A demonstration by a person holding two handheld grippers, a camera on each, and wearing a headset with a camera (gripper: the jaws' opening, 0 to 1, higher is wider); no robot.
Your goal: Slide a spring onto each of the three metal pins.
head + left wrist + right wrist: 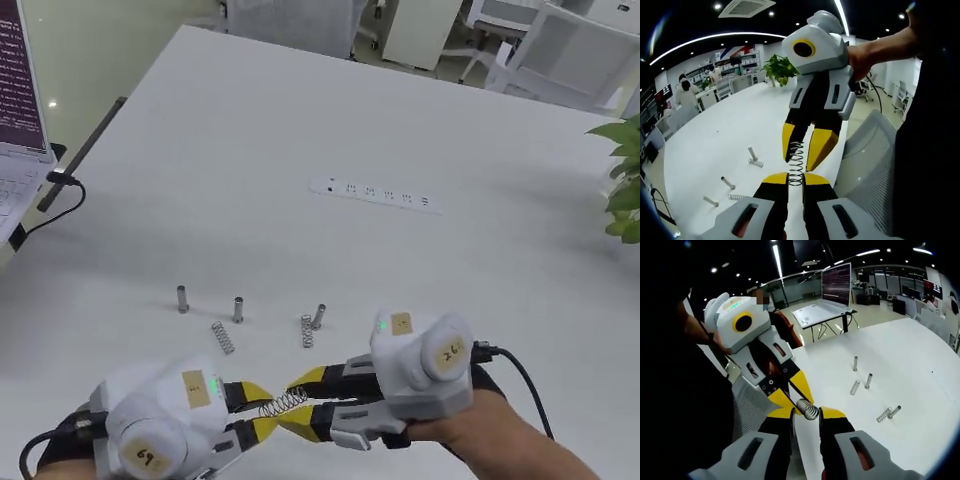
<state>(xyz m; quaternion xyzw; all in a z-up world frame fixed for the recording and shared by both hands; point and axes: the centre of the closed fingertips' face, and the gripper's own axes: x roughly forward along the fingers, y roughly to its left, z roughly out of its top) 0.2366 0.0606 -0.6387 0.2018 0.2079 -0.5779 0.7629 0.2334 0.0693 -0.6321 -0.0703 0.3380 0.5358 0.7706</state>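
1 spring (pixel 284 403) pinched by left gripper (pixel 262 410) and right gripper (pixel 294 400) jaws; open table (pixel 350 120) beyond.

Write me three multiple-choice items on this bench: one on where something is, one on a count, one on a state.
1. Where is the spring that is off the table?
A. reaching from the left gripper to the right gripper
B. inside a box
C. on the floor

2. How many loose springs lie on the table?
A. one
B. two
C. four

3. In what state are the three pins?
A. all sleeved with springs
B. one sleeved
C. all bare

Key: 1 A, the head view shows it running between the two sets of yellow tips. 2 B, two coils lie near the pins. 3 C, no coil surrounds any pin.
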